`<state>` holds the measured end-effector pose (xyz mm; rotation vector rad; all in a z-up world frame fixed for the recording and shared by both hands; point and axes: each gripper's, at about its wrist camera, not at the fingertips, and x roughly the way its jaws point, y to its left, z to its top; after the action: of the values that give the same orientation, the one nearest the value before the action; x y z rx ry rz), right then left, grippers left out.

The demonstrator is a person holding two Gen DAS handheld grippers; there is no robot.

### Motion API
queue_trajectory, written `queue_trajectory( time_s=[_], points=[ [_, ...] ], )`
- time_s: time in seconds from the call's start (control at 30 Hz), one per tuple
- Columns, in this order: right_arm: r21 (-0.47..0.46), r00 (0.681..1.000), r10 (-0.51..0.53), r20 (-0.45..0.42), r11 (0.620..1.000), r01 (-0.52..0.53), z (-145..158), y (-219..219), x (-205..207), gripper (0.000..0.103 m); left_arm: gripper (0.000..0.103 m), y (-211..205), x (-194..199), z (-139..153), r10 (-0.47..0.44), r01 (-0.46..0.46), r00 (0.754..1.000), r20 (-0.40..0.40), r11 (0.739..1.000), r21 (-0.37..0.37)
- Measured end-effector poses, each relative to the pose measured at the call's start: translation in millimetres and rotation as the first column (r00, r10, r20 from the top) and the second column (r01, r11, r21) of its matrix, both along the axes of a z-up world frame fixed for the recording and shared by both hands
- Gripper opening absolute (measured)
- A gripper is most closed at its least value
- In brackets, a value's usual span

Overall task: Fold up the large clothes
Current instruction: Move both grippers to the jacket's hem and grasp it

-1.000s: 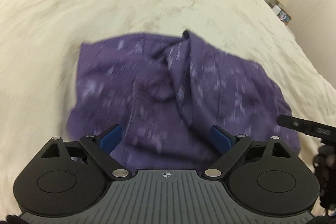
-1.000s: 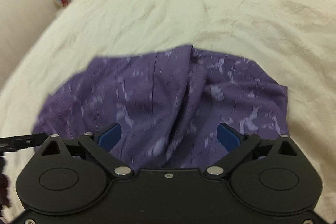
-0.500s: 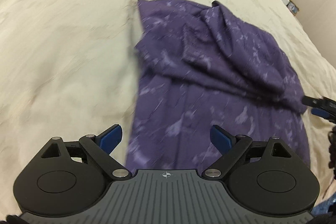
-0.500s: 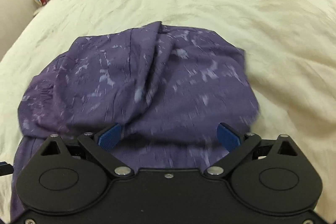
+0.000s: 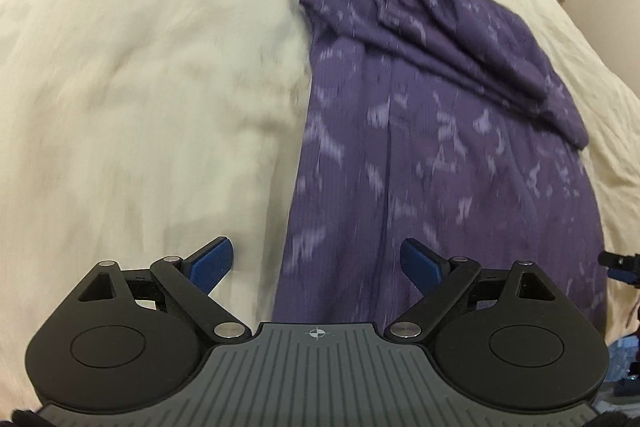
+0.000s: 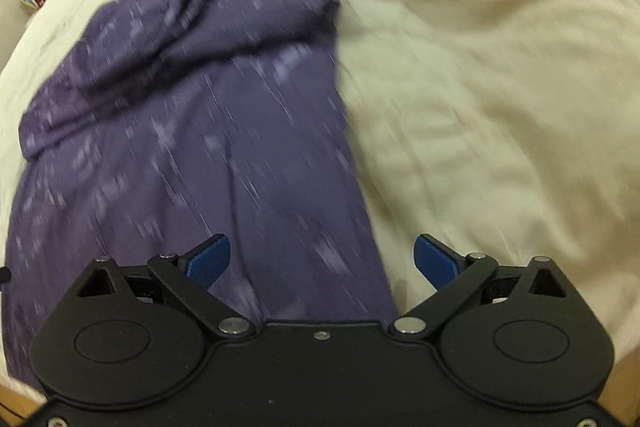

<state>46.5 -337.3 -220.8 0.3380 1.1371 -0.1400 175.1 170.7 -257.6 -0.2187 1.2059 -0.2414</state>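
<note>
Here the purple garment (image 5: 440, 147) lies spread along the cream bedspread (image 5: 140, 87), its far end bunched in folds toward 12 o'clock. The left gripper (image 5: 317, 263) has its jaws spread wide, holding nothing; the garment's left edge runs between them, cloth filling the 3 o'clock half. The right gripper (image 6: 322, 259) is likewise spread and empty, with the garment (image 6: 200, 127) under its 9 o'clock finger and bedspread (image 6: 500, 87) under the other.

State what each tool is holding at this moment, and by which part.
Nothing is held. The left tool and right tool both stand open over the purple garment, which lies loose on the bed.
</note>
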Motion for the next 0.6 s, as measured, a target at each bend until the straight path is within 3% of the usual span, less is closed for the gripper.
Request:
queue_trajectory(
  time_s=[0.2,0.3,0.6],
  points=[
    [0.049,0.997,0.064,-0.039,0.997,-0.062,-14,-9,-32,0.099,0.093,-5,-36,-9,-0.011,0.011,1.0,-0.002,1.0,0.021],
    [0.079,0.995,0.083,-0.055,0.994,-0.078,-20,-9,-43,0.101,0.102,-7,-48,-14,-0.04,0.039,0.999,0.015,0.999,0.034],
    [0.105,0.968,0.238,-0.076,0.968,-0.23,-40,14,-50,0.102,0.103,-16,-57,-21,-0.064,0.063,0.998,0.004,0.995,0.079]
  ],
)
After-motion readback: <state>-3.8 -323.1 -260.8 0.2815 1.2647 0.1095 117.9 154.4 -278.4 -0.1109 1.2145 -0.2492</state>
